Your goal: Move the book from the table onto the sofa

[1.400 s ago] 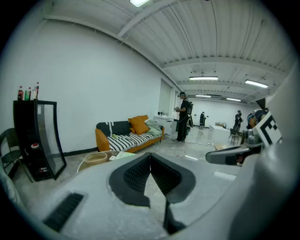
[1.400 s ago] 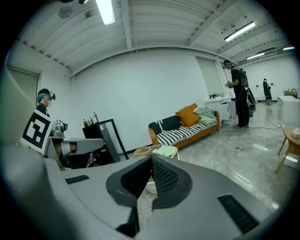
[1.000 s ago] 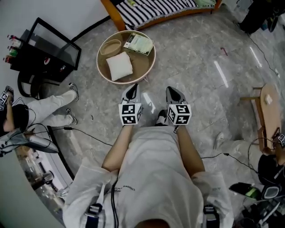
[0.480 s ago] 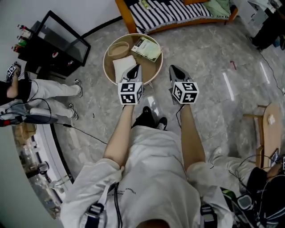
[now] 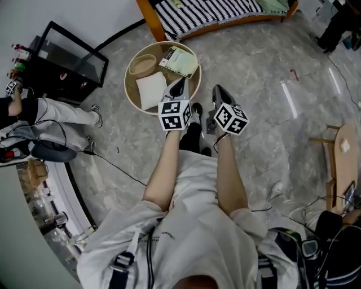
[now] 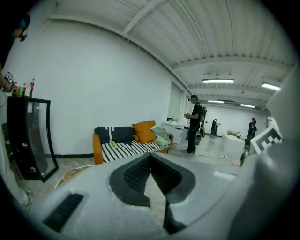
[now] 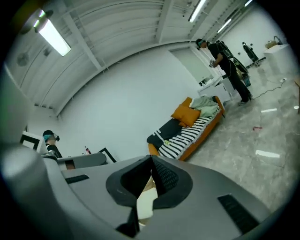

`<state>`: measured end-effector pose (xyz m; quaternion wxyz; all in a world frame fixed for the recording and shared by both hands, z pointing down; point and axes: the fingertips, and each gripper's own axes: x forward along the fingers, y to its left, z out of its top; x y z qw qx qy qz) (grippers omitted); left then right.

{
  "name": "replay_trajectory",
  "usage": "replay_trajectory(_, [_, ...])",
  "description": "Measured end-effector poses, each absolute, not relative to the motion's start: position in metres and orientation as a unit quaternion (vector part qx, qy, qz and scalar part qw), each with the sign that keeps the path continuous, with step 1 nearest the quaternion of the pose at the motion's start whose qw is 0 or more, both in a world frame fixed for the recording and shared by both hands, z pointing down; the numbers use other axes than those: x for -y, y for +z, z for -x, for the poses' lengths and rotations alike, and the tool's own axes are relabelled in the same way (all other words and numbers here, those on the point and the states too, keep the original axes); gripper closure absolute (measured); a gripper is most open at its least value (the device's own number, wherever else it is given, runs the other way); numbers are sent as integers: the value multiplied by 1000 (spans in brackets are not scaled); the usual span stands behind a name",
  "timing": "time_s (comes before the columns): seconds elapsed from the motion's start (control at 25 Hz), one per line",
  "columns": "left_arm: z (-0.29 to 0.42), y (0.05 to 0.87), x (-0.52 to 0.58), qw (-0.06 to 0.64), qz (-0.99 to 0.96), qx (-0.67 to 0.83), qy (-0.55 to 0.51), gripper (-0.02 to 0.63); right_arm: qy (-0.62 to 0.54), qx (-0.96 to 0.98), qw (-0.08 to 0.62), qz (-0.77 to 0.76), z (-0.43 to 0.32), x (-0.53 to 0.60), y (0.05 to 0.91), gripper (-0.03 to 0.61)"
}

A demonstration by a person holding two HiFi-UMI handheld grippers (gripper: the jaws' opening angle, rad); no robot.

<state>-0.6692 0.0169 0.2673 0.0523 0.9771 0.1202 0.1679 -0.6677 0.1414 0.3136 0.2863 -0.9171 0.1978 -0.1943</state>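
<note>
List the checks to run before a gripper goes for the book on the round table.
1. Book accessible: ok. It lies flat at the far side of the round table with nothing on it.
2. Left gripper ready to grasp: not ok. Its jaws are together and empty.
3. Right gripper ready to grasp: not ok. Its jaws are together and empty.
4. Book within the jaws' reach: not ok. In the head view both grippers stop short of it.
5. Neighbours apart from the book: ok. The white pad lies separate.
6. Sofa has room: ok. Bare striped seat shows.
</note>
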Motion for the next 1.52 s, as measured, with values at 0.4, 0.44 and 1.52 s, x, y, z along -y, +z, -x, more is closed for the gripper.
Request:
replay_trajectory(0.4, [568,316,19,83,-969,-84,216,604,-246,-222,211,920,580,-134,345,571])
replay_trajectory(0.44, [556,319,24,84,-968,-81,221,604,-249,-220,213,919,568,-134,347,571])
replay_trajectory(1.52, [397,664,113,62,-878,-89,467,604,-404,-233,379,800,428,-65,691,425])
